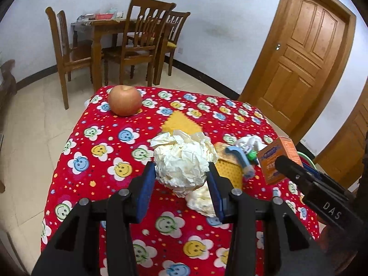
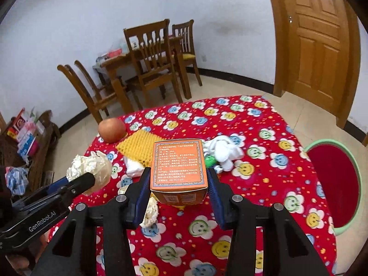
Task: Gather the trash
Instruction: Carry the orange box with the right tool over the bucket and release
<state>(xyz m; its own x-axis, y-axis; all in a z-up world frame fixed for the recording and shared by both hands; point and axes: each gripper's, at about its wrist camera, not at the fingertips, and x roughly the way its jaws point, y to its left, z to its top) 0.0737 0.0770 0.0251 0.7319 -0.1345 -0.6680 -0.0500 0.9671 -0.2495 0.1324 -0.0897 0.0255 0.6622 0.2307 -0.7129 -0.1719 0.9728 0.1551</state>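
Observation:
My left gripper (image 1: 180, 169) is shut on a big crumpled ball of cream paper (image 1: 181, 156), held a little above the red smiley-flower tablecloth (image 1: 103, 151). My right gripper (image 2: 178, 172) is shut on an orange printed carton (image 2: 178, 161), also lifted off the cloth. In the right wrist view the left gripper (image 2: 88, 179) and its paper ball (image 2: 92, 166) hang at the left. A smaller crumpled paper (image 1: 202, 201) lies on the cloth under the ball. A white tissue wad (image 2: 224, 153) lies beyond the carton.
A green bin with a red liner (image 2: 326, 141) stands on the floor off the table's right side. An apple (image 1: 125, 100) and a yellow mat (image 2: 140, 145) lie at the far end. A blue object (image 1: 239, 158) lies mid-table. Wooden chairs (image 1: 138, 43) and a door (image 1: 301, 53) are behind.

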